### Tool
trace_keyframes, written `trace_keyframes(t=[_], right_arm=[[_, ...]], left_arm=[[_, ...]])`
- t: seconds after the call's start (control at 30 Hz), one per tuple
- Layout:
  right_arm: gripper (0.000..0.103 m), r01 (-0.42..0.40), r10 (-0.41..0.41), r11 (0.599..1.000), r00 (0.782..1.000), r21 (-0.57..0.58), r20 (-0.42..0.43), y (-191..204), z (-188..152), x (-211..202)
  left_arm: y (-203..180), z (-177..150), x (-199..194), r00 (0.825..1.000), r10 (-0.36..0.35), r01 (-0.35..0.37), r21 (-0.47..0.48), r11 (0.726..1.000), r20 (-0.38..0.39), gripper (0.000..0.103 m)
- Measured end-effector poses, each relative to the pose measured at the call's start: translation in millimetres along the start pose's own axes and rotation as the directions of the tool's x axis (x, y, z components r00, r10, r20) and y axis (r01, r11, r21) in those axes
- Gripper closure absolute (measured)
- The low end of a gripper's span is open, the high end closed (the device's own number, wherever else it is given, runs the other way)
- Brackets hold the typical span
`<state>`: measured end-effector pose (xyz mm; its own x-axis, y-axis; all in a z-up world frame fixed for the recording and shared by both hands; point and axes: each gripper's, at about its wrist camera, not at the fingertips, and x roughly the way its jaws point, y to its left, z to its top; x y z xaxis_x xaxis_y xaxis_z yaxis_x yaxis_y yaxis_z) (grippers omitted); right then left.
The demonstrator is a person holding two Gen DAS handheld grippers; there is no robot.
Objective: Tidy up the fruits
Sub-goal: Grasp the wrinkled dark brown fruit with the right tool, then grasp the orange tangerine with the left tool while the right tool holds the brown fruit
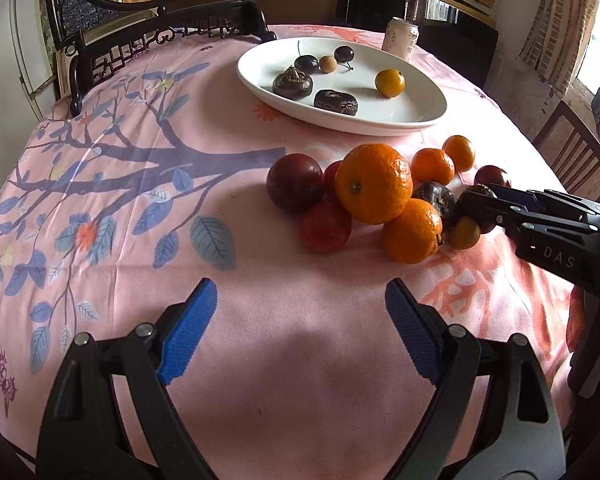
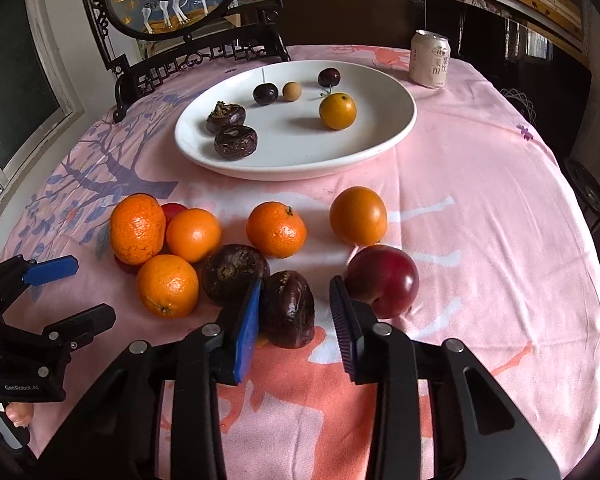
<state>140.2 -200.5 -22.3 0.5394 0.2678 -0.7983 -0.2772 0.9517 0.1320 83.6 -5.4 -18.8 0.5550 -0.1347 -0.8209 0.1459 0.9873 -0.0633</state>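
Six small fruits already sit on the white plate at upper centre, about ten remain on the cloth below, the right gripper spread around a dark chestnut, the left gripper spread and empty

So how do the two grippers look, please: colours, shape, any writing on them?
Both are matte black, with angular linkage arms and silver pivot pins. Each finger carries a ribbed blue pad. The left gripper shows "GenRobot.AI" in pale letters on its body in the right wrist view; the right gripper shows "DAS" on its side in the left wrist view. No cables or sleeves can be made out.
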Motion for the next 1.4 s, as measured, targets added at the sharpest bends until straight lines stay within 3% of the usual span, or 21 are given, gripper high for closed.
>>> trace_keyframes(t=[0.03,0.2,0.5,0.73,0.8,0.87,0.97,1.1,1.17,1.23,1.4], right_arm=[[0.077,0.0,0.0,1.0,1.0,0.016,-0.01,-4,0,2],[0.08,0.043,-0.045,0.997,0.999,-0.06,-0.031,6,-6,10],[0.082,-0.094,0.095,0.993,0.995,0.075,-0.016,-23,-13,-4],[0.082,-0.149,0.15,0.986,0.989,0.081,-0.013,-28,-30,-16],[0.082,-0.153,0.154,0.985,0.988,0.08,-0.012,-29,-33,-18],[0.082,-0.159,0.161,0.984,0.987,0.079,-0.012,-31,-34,-19],[0.082,-0.165,0.166,0.983,0.986,0.075,-0.016,-31,-36,-20],[0.082,-0.168,0.17,0.983,0.985,0.075,-0.025,-31,-38,-18],[0.082,-0.171,0.173,0.982,0.984,0.074,-0.026,-31,-38,-18],[0.082,-0.176,0.178,0.982,0.984,0.075,-0.024,-31,-37,-18],[0.082,-0.186,0.187,0.981,0.982,0.059,-0.004,-27,-35,-24]], left_arm=[[1,0,1,1.0,0.0,0.0,-0.002,1.0,-0.003,0.015],[1,1,3,1.0,0.002,-0.002,-0.002,1.0,-0.01,0.015],[-12,9,-6,0.999,0.01,-0.011,0.03,0.999,0.035,0.015],[-24,25,-6,0.998,-0.022,0.019,0.054,0.998,0.052,0.016],[-27,32,-3,0.998,-0.024,0.021,0.056,0.998,0.053,0.021],[-29,38,2,0.998,-0.048,0.046,0.062,0.997,0.041,0.035],[-29,47,9,0.994,-0.103,0.102,0.039,0.994,0.024,0.047],[-30,56,17,0.992,-0.125,0.124,0.027,0.992,0.012,0.05],[-29,57,22,0.992,-0.127,0.126,0.014,0.992,0.008,0.062],[-26,56,22,0.985,-0.173,0.173,-0.01,0.985,-0.001,0.063],[-33,51,5,0.992,-0.126,0.125,0.038,0.991,0.031,0.063]])
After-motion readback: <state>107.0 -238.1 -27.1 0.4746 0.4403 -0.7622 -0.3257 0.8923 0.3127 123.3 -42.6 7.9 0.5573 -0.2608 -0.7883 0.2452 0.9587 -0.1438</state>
